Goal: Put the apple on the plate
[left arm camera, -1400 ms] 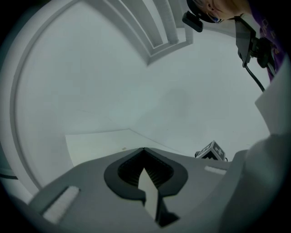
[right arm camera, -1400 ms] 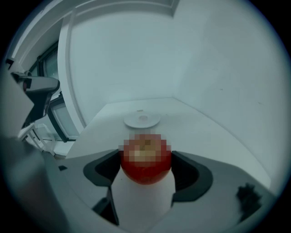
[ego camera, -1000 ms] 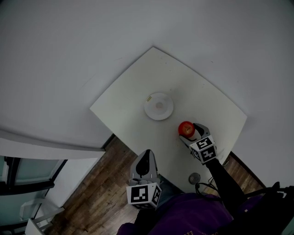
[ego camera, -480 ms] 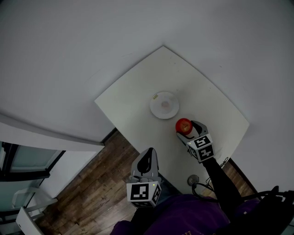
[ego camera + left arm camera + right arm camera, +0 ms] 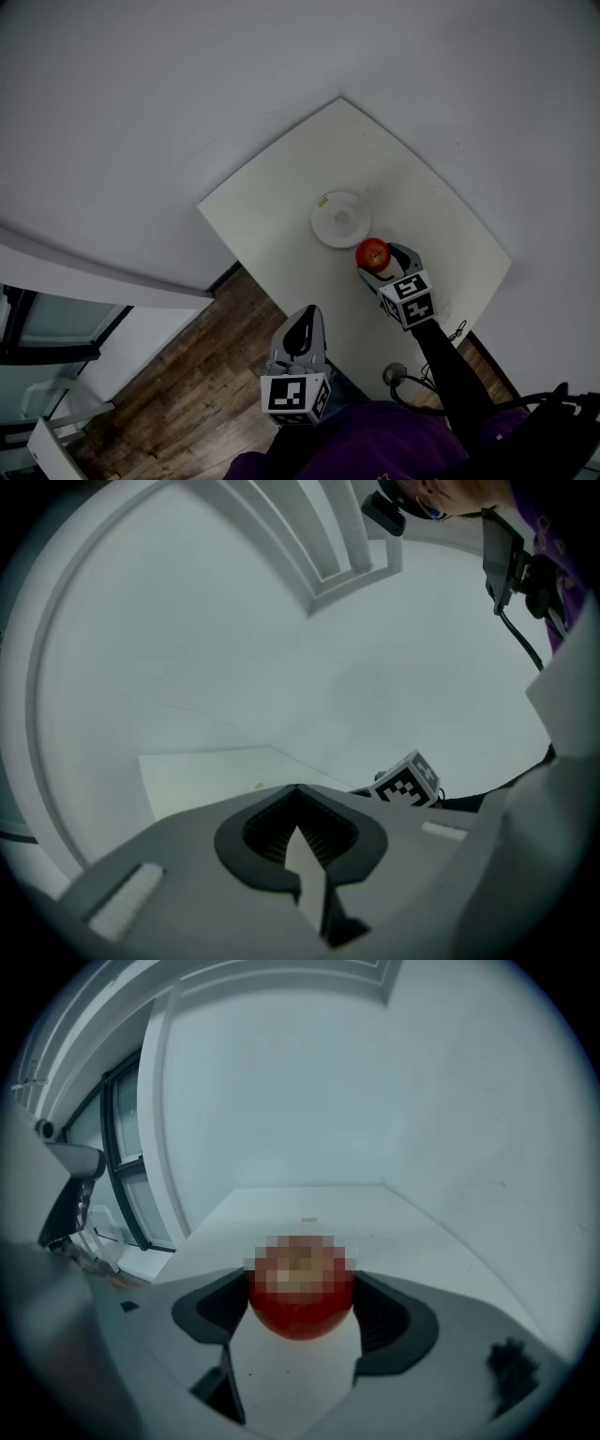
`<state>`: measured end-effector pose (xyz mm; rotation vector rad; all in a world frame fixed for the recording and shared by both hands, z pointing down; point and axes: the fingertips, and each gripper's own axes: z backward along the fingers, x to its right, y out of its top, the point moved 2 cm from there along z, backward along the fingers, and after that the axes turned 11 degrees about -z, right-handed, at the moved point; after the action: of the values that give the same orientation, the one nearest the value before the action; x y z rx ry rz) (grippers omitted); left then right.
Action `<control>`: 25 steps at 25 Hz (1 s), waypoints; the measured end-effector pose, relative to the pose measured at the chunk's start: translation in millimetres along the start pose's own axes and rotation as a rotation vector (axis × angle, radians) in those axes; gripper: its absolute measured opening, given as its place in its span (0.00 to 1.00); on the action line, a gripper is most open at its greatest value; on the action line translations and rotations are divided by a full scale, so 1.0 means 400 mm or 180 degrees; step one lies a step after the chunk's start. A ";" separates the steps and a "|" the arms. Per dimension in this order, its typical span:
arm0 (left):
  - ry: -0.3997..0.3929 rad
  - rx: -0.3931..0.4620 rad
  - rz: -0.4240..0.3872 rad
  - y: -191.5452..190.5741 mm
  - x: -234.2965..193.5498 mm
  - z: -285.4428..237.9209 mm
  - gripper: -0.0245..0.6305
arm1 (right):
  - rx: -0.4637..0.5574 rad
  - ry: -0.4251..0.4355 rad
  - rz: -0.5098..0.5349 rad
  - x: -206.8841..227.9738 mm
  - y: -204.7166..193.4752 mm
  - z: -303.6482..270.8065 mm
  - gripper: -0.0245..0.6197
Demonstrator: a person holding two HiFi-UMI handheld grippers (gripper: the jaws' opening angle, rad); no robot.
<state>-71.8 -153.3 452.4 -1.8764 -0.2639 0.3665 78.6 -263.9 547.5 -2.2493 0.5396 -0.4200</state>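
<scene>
A: What changed? Quick.

B: The right gripper (image 5: 379, 266) and the apple (image 5: 373, 252) have slid up-left in the head view. A second ago the apple sat well apart from the plate (image 5: 340, 218). Now it's just beside the plate's lower-right rim, maybe overlapping it.

A: Grip?

B: The jaws are clamped on the apple, one on each side. It's clear in the right gripper view, where the apple (image 5: 300, 1293) sits low centre between them. I can't tell how high it is above the table (image 5: 427, 211).

A: The relation that matters?

B: The plate lies up-left of the apple in the head view, roughly along the line the gripper points. The right gripper view doesn't show the plate clearly, and I'd guess it's behind the apple. My call is that the carry is nearly done. What's left is a bit more travel the same way to centre the apple, then lower and release.

A: The other one?

B: The left gripper (image 5: 301, 321) is at lower centre of the head view, at the table's near edge. Its jaws are pressed together with nothing between them, per its own view (image 5: 300, 834). It's far from the plate, so this is the right gripper's job.

A: Risk?

B: The apple is round. If it's dropped on the rim, it'll likely roll off.
</scene>
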 end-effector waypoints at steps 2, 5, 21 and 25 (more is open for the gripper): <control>0.0000 -0.0007 0.0007 -0.001 -0.002 -0.002 0.05 | 0.0005 0.0015 0.0006 -0.002 0.009 -0.008 0.60; -0.0008 -0.0002 0.0013 0.001 -0.003 -0.005 0.05 | 0.0028 0.0038 0.0019 -0.004 0.028 -0.016 0.60; -0.0070 -0.0020 0.0054 -0.004 -0.002 -0.036 0.05 | 0.0119 0.0084 -0.0017 -0.002 0.099 -0.087 0.60; -0.0074 -0.0040 0.0059 -0.003 -0.007 -0.040 0.05 | 0.0119 0.0093 -0.0011 -0.002 0.113 -0.104 0.60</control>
<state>-68.4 -167.8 458.9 -1.8891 -0.2650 0.4002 47.7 -316.6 540.5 -2.2115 0.5388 -0.4616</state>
